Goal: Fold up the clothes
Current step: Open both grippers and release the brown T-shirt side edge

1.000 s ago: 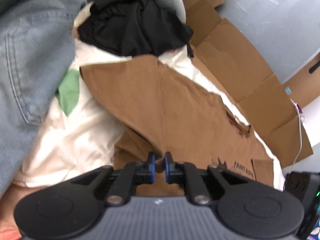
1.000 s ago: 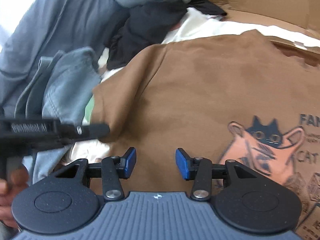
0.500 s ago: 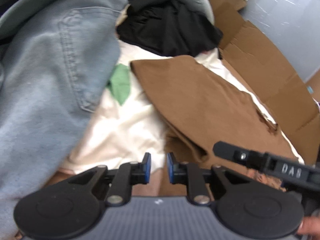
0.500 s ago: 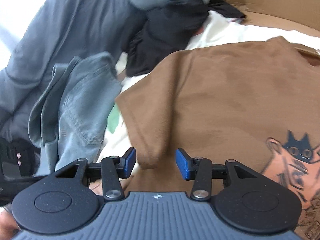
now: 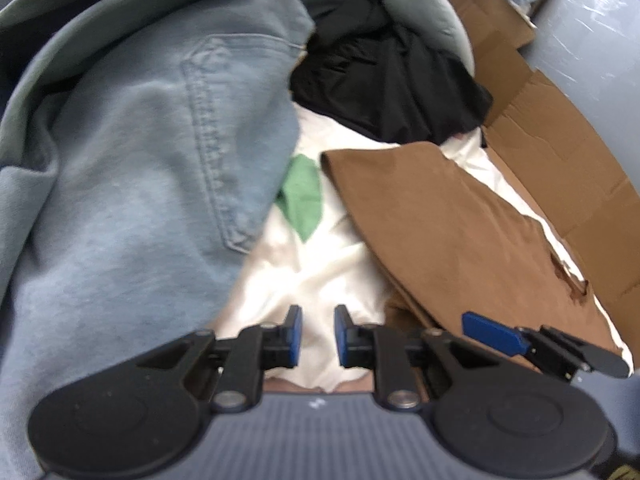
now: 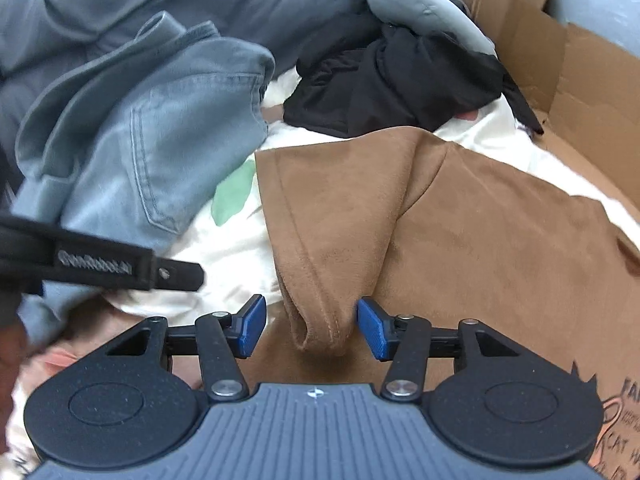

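A brown T-shirt [image 6: 480, 232] with a cat print lies spread over a white cloth [image 6: 236, 240]; it also shows in the left wrist view [image 5: 452, 224]. Its folded sleeve [image 6: 324, 280] bunches up between the fingers of my right gripper [image 6: 311, 326], which is open around it without pinching. My left gripper [image 5: 316, 336] is open a little and empty, over the white cloth [image 5: 320, 280] left of the shirt. The right gripper's blue pad [image 5: 494, 334] shows at the shirt's edge.
Light blue jeans [image 5: 140, 184] lie piled at the left. A black garment [image 5: 392, 80] and a grey one [image 6: 420, 4] sit at the back. Flattened cardboard [image 5: 560, 152] borders the right side. A green patch [image 5: 302, 196] shows on the white cloth.
My left gripper let go of the brown shirt, opened a little and moved left over the white cloth. My right gripper moved left to the sleeve, which now sits between its open fingers.
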A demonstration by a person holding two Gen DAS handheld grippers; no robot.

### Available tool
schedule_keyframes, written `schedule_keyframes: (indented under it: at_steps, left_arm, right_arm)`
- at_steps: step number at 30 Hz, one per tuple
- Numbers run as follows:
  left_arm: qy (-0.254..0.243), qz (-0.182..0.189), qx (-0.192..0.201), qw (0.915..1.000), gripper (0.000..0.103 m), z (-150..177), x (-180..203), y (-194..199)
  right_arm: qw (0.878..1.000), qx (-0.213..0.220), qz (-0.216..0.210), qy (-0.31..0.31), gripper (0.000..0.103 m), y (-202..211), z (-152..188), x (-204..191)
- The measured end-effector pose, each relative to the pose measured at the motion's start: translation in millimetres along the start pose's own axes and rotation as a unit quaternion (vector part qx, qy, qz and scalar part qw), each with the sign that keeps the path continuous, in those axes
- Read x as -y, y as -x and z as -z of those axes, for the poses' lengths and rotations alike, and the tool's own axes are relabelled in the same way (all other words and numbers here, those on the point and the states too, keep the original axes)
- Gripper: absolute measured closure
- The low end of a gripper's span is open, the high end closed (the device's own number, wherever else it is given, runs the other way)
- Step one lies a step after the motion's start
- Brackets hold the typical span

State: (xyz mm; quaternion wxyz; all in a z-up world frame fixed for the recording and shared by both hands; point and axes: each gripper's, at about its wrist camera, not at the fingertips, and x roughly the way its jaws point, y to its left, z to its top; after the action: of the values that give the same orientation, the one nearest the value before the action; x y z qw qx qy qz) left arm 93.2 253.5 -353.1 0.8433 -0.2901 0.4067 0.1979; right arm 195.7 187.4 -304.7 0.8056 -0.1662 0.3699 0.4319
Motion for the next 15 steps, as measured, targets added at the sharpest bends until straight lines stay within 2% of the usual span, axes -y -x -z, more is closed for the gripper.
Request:
schedule_keyframes:
  at_steps: [1,3,6,9,12,15]
  left_arm:
    - [0.002,0.001,0.0,1.0,0.086,0.1,-1.7,-0.2]
    - [0.002,0.001,-0.001,1.0,0.086,0.0,-3.3,-1.4]
    - [-0.022,0.003,-0.001,0.9998,0.086,-1.7,1.6,-2.3]
    - [-0.068,0.007,-0.004,0.9977,0.083,-6.4,12.9,-5.1]
    - [-0.088,0.027,-0.012,0.9957,0.082,-8.8,22.5,-11.5]
    - [-0.118,0.035,-0.016,0.9923,0.076,-7.7,36.4,-19.3]
  right_arm:
    - [1.0,-0.004,0.006,0.004,0.05,-2.2,0.1,-0.2]
    - [1.0,-0.011,0.015,0.008,0.067,-5.4,0.5,1.0]
    - [0.999,-0.011,0.005,-0.029,0.081,-1.4,2.6,16.1]
    - [0.998,-0.01,-0.004,-0.067,0.089,2.6,4.8,31.2]
    - [0.993,-0.009,-0.018,-0.113,0.095,6.1,7.8,48.0]
    - [0.986,-0.007,-0.042,-0.164,0.095,7.9,11.1,64.7]
